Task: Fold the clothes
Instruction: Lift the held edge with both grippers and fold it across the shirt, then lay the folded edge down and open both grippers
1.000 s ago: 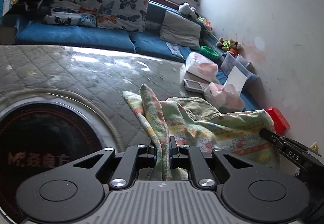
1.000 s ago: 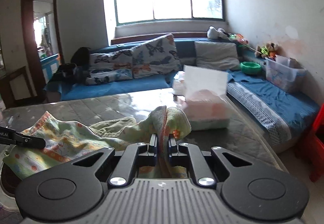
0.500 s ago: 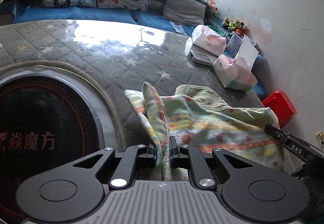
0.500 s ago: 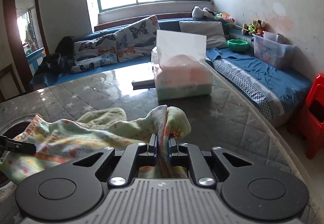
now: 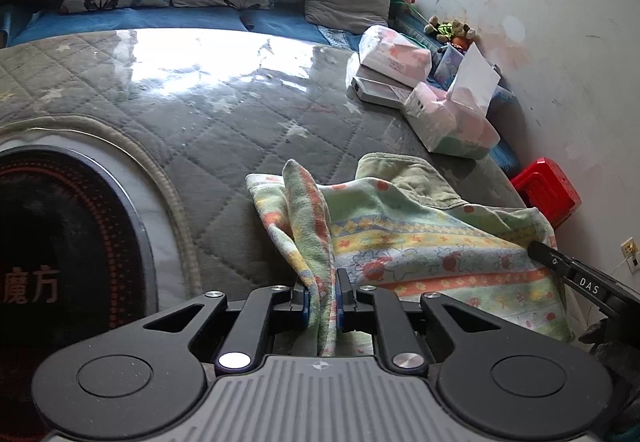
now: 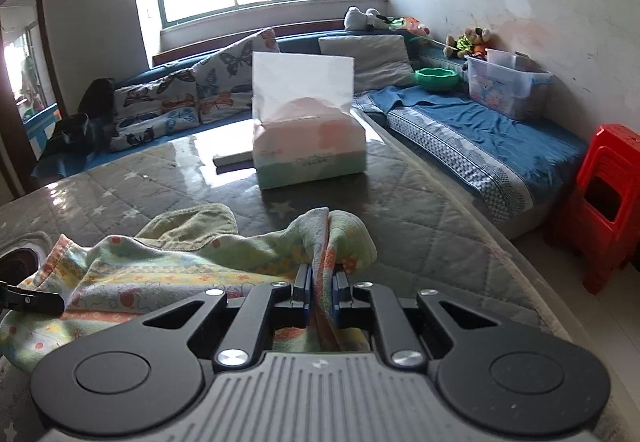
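Softly bunched terry towel [image 5: 420,242], pinched ridges, quilted grey table cover [image 5: 224,146]

- both grippers have come down toward the grey quilted table cover [image 5: 224,146], bringing the pastel patterned terry cloth [image 5: 420,242] lower.
- the left gripper [image 5: 323,296] jaws have just been opening slightly, cloth between them.

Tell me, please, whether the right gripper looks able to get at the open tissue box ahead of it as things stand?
Probably not yet. The right gripper is shut on a bunched corner of the patterned cloth, so its jaws are occupied. The quilted table cover between it and the tissue box is otherwise bare, so the path itself looks free.
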Available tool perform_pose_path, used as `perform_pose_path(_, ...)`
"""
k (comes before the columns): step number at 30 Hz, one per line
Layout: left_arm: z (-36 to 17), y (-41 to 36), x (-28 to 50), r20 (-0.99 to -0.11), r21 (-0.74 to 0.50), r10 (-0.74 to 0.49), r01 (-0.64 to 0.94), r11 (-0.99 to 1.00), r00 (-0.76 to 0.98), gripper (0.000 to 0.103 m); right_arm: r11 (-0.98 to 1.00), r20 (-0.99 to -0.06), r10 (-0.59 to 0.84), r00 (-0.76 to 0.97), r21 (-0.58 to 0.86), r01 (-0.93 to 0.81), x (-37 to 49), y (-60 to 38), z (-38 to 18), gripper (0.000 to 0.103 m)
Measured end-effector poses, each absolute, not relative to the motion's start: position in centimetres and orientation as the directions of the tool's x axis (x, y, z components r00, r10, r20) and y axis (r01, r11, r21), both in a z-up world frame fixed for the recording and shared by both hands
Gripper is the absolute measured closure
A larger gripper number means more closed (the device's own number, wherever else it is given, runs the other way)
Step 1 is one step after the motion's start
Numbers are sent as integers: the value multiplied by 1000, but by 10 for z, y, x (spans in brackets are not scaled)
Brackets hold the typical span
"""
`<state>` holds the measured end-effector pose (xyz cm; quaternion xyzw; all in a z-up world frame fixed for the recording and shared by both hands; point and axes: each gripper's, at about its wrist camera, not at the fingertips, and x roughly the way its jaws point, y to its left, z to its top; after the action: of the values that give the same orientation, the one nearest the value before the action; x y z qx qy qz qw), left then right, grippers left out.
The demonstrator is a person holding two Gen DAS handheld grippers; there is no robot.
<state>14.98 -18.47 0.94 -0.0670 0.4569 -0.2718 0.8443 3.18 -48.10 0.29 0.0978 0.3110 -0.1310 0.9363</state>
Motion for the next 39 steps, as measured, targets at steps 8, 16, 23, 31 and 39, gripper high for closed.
perform_pose_path(8, 8, -193, 148, -742, -330, -503, 412, 849, 442, 78, 934, -620, -212, 755, 100, 344, 30, -492, -4, 94)
perform_pose_path(16, 18, -189, 147, -739, -230, -429, 404, 885, 520, 46, 917, -627, -253, 737, 89, 390, 23, -501, -5, 78)
perform_pose_path(23, 32, -194, 146, -703, -231, -435, 397, 888, 563, 48, 940, -596, -174, 784, 136, 313, 29, -483, 7, 64)
perform_pose_path(31, 36, -229, 149, -673, -304, -543, 482, 822, 502, 59, 955, -619, -82, 781, 175, 239, 64, -460, -2, 63)
perform_pose_path(39, 17, -260, 169, -683, -367, -589, 494, 788, 433, 70, 952, -640, -83, 764, 175, 250, 84, -460, -14, 63)
